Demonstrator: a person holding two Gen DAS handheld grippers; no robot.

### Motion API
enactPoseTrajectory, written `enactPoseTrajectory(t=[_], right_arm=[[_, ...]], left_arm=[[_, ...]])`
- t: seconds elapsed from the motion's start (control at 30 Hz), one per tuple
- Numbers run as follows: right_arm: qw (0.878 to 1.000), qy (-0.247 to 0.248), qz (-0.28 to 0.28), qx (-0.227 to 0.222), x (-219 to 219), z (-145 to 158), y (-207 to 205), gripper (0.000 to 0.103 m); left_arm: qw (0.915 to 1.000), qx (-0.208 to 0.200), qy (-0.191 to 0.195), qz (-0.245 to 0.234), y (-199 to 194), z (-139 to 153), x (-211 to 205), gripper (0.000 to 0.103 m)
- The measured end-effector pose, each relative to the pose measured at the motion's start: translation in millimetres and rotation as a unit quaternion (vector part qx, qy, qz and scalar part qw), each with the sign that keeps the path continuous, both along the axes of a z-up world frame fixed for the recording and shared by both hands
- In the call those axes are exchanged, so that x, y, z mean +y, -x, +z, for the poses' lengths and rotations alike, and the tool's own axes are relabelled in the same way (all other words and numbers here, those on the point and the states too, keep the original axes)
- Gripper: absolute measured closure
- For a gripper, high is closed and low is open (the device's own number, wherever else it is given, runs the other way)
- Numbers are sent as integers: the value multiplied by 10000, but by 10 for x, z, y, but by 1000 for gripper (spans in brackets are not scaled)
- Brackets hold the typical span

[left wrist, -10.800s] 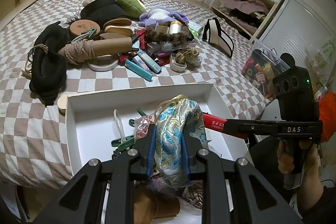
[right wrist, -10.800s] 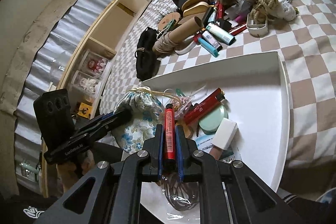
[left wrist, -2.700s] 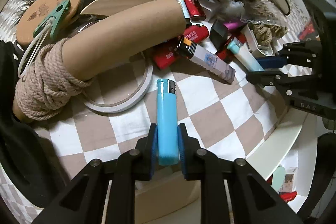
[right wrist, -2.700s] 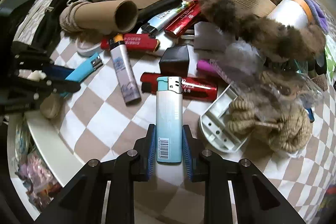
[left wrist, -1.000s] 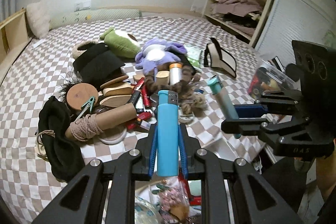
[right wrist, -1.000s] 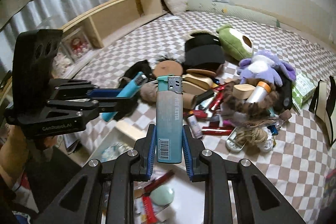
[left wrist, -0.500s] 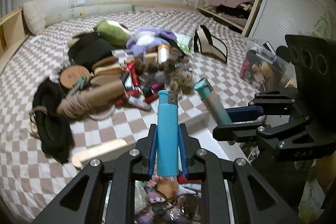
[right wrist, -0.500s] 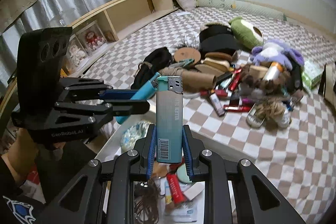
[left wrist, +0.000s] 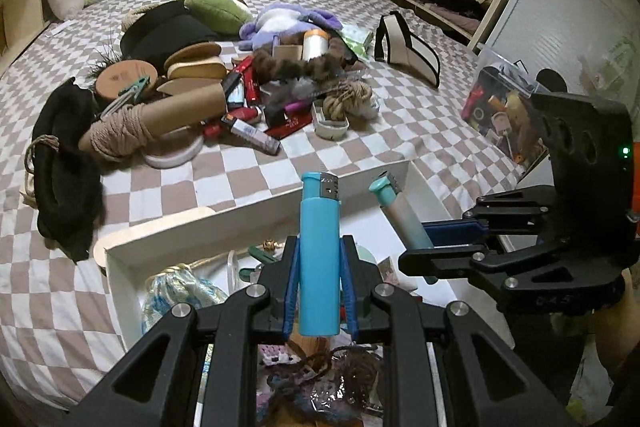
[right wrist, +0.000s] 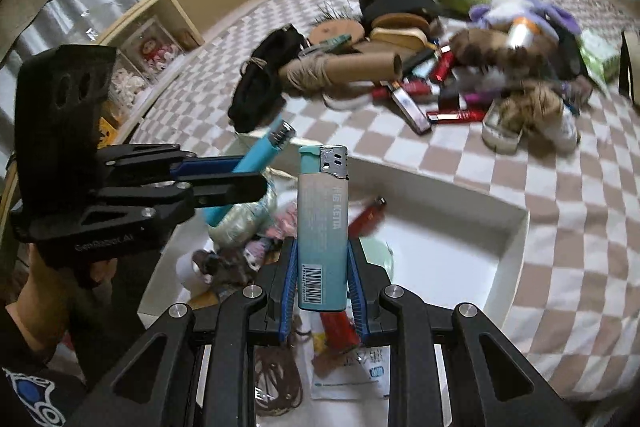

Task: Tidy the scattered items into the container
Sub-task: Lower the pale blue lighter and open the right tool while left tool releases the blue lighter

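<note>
My left gripper (left wrist: 319,301) is shut on a bright blue lighter (left wrist: 319,255) and holds it upright above the white box (left wrist: 256,217). My right gripper (right wrist: 321,301) is shut on a teal-and-grey lighter (right wrist: 322,227), also upright over the white box (right wrist: 514,227). Each gripper shows in the other's view: the right gripper (left wrist: 416,247) with its teal lighter (left wrist: 400,215), the left gripper (right wrist: 236,183) with its blue lighter (right wrist: 256,163). The box holds a patterned pouch (left wrist: 180,291), red lighters (right wrist: 366,215) and other small items.
On the checkered bed lies a pile: a cardboard tube wound with rope (left wrist: 156,119), several lighters (left wrist: 252,135), a rope coil (left wrist: 346,97), wooden discs (left wrist: 126,77), a black bag (left wrist: 64,155), plush toys (left wrist: 288,23). A clear bin (left wrist: 500,107) stands right of the bed.
Both grippers have carried their lighters from the pile back over the white box and tipped lower. The box now fills more of both views.
</note>
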State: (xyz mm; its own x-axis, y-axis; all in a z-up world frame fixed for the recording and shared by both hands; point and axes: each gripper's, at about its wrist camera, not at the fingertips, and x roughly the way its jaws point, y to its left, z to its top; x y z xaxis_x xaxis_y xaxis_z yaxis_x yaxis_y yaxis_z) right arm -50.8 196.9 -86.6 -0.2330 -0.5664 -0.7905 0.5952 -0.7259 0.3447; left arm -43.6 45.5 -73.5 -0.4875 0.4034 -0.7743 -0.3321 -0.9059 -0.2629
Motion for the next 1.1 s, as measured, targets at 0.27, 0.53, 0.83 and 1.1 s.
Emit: enactPoseTrajectory(t=[0.27, 0.53, 0.83, 1.1], right_arm=[[9997, -151, -146, -152, 59, -194, 71, 78], [9977, -460, -468, -166, 205, -336, 164, 78], [9941, -750, -696, -354, 288, -549, 288, 78], [9915, -1127, -594, -249, 216, -573, 296, 78]], left_arm=[[9998, -184, -6, -73, 12, -176, 101, 84], [9988, -437, -76, -221, 40, -343, 265, 84], [9970, -631, -77, -447, 57, -473, 497, 84], [9956, -778, 141, -497, 50, -592, 564, 84]])
